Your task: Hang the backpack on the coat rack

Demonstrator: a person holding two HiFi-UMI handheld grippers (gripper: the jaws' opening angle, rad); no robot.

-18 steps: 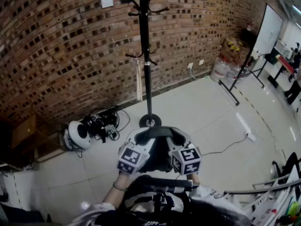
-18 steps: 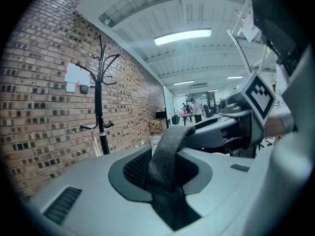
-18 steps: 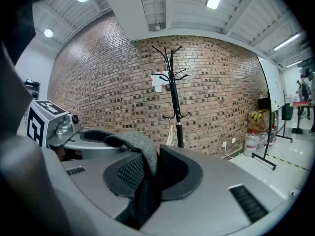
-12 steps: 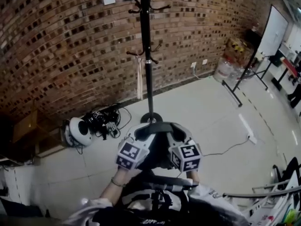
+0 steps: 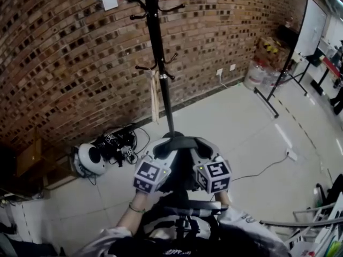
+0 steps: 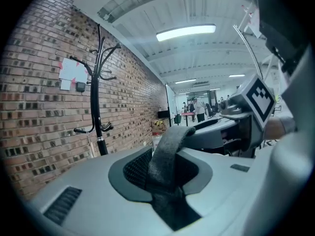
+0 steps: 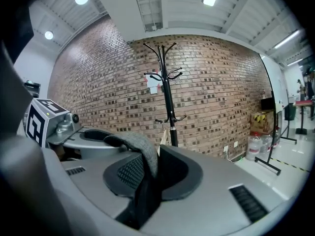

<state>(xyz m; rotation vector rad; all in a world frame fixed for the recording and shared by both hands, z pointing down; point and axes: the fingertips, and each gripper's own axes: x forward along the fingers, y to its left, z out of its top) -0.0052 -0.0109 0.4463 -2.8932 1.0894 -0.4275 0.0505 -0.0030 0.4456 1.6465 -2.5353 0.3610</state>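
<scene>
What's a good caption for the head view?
The left claw and right claw hold the backpack strap in front of the coat rack.

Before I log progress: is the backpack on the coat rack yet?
Not hung: left gripper and right gripper pinch its strap; coat rack stands apart.
</scene>
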